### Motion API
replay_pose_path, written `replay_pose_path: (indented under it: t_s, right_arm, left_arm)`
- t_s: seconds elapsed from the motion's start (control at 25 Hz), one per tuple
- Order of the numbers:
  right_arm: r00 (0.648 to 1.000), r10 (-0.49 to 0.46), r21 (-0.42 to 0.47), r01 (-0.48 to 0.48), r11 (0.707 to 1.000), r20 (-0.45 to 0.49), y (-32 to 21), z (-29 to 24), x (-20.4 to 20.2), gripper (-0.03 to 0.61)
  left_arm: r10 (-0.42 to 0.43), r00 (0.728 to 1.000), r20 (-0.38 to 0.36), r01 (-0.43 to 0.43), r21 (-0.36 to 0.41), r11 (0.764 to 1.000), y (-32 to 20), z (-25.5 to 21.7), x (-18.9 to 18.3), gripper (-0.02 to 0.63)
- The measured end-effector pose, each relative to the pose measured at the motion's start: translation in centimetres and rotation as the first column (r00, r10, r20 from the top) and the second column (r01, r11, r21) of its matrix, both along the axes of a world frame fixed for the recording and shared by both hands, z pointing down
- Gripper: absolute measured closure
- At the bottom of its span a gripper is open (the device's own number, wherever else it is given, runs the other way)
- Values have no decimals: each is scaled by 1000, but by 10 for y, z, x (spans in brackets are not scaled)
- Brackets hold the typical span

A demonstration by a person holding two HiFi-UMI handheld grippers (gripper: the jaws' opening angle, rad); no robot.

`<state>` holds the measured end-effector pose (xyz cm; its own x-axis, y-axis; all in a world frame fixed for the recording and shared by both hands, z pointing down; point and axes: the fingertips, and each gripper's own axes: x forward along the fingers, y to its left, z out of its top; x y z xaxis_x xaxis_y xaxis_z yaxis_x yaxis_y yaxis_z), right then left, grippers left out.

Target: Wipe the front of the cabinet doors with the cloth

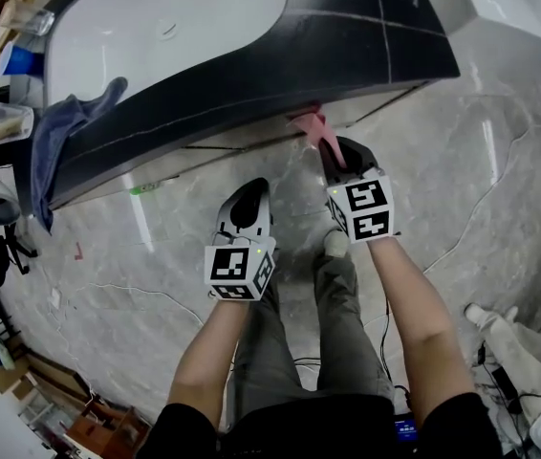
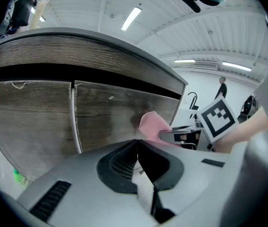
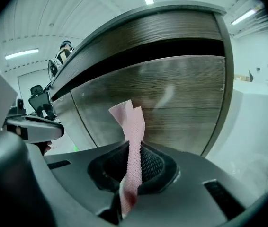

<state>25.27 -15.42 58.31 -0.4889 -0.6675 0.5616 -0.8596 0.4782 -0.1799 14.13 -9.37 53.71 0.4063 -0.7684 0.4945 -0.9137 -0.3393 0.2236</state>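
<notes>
While the right gripper (image 3: 133,163) is clamping its jaws on the pink cloth (image 3: 132,126), the cloth is standing up from them as a narrow, twisted strip, its free end pointing at the right-hand cabinet door (image 3: 176,103). From the left gripper view, the cloth's tip is sitting at or just against that door, low under the dark countertop (image 1: 251,79). Whether it is actually pressing on the wood I cannot tell. The left gripper (image 2: 137,148) is hanging just beside its partner with its jaws pressed together on nothing, taking no part in the wiping. The left-hand door (image 2: 30,122) is lying beyond the seam between the two.

Several things are looking risky from here. Only a thin band of cloth is sitting in the jaws, so a firm drag across the door is likely to tug it loose or fold it over. Because the strip is so narrow, each stroke is covering little wood, and a gripper pushed in too far may be scraping the door with its hard tips. The countertop is jutting out over the doors, so an upward stroke is risking a knock against its underside. A blue towel (image 1: 55,137) is hanging off the counter's left end, well apart, and a long sweep that way could be snagging it
</notes>
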Motion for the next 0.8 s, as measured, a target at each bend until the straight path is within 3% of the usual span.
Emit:
replay_pose_path:
  t_s: [0.52,0.8]
  right_arm:
    - [997,83,-5,-83,997,-3,-4,5,79,537]
    - [994,69,18,-71,997,89,16,-15,69,537]
  left_arm:
    - [59,998,-16,-59,-7,998,-18,6,78,603]
    - [35,998,-59,-36,-14,999,-15,2,83,603]
